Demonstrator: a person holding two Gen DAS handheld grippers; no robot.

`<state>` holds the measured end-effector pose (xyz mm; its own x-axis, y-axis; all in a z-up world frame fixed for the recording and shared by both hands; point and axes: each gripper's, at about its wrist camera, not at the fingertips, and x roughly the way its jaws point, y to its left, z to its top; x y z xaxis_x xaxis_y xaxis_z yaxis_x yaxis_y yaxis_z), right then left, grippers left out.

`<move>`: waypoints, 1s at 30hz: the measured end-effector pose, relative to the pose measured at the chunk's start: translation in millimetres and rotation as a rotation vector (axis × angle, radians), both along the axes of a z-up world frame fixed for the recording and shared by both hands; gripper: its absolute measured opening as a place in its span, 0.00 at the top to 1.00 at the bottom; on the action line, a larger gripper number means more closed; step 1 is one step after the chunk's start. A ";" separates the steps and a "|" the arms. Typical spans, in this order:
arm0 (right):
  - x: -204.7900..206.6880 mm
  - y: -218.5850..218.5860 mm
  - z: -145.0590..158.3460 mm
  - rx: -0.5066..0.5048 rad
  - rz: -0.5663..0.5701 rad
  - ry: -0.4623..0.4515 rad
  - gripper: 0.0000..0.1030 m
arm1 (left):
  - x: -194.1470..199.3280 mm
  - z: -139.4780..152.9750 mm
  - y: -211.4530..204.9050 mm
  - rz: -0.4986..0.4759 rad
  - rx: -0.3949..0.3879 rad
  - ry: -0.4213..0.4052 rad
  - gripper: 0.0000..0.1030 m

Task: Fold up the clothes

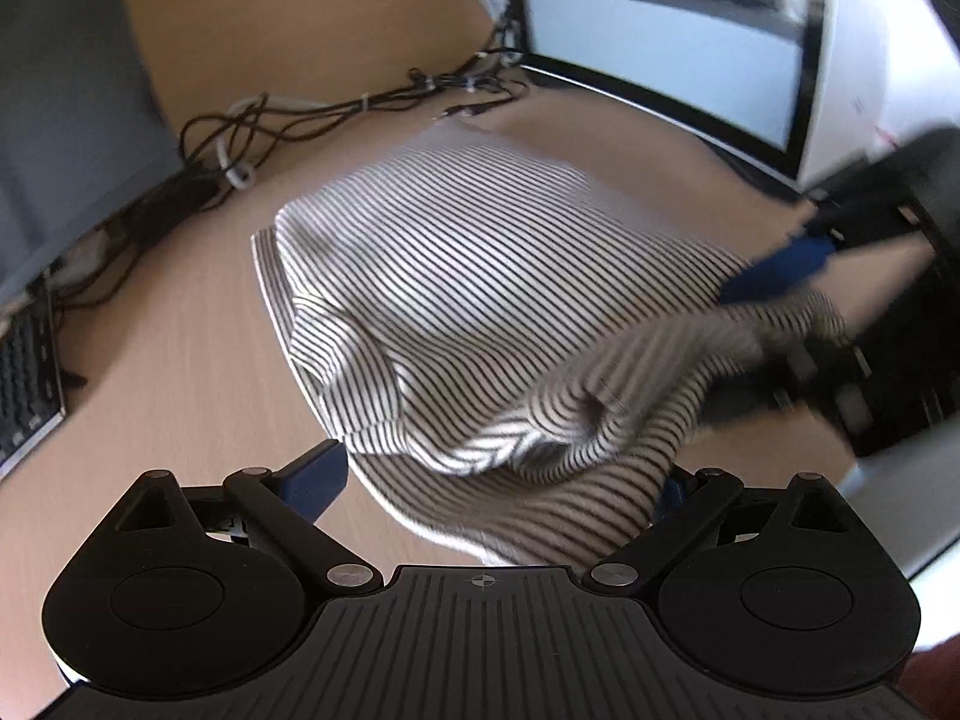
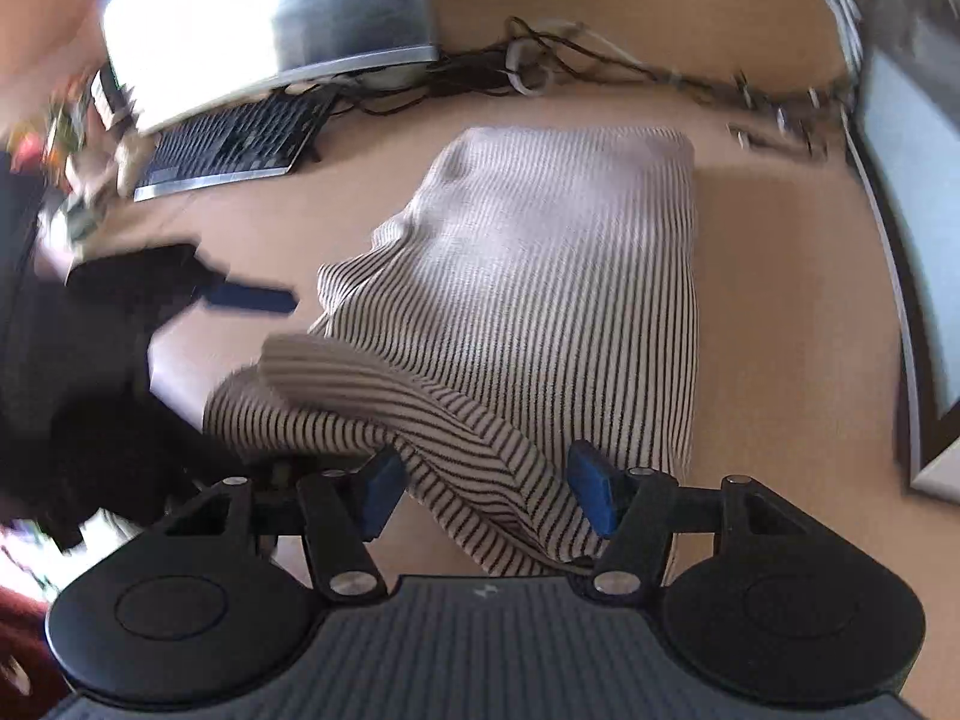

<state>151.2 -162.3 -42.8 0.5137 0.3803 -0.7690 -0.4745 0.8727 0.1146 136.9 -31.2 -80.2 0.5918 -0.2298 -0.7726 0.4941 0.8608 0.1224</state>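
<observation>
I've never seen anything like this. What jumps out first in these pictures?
A black-and-white striped garment lies partly folded in the middle of a wooden desk. Both pairs of blue-tipped tongs stand open over its bunched near edge: the left tongs and the right tongs. Tangled cables, monitors and a keyboard crowd the far side.

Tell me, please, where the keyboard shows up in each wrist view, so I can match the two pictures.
Left wrist view: the keyboard lies at the far left edge, only partly in frame, left of the striped garment.
Right wrist view: the keyboard sits upper left, under the tilted monitor.
Shared landmark: the tangle of dark cables on the desk beyond the garment's far edge.
</observation>
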 end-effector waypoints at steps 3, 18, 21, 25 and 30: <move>-17.7 4.4 6.6 -0.091 0.051 -0.100 0.24 | 10.6 6.1 6.1 0.040 -0.068 0.049 0.03; -24.5 61.6 -41.7 -0.580 0.245 -0.448 0.34 | 35.5 5.4 32.5 0.160 -0.307 0.249 0.03; -11.8 66.6 -34.3 -0.601 0.279 -0.402 0.54 | 27.8 10.1 47.7 0.168 -0.359 0.259 0.03; -9.2 73.8 -25.6 -0.656 0.344 -0.363 0.68 | 18.6 22.1 85.9 0.187 -0.427 0.247 0.02; -26.4 90.6 -16.1 -0.729 0.436 -0.292 0.73 | 33.1 29.6 127.1 0.187 -0.468 0.213 0.03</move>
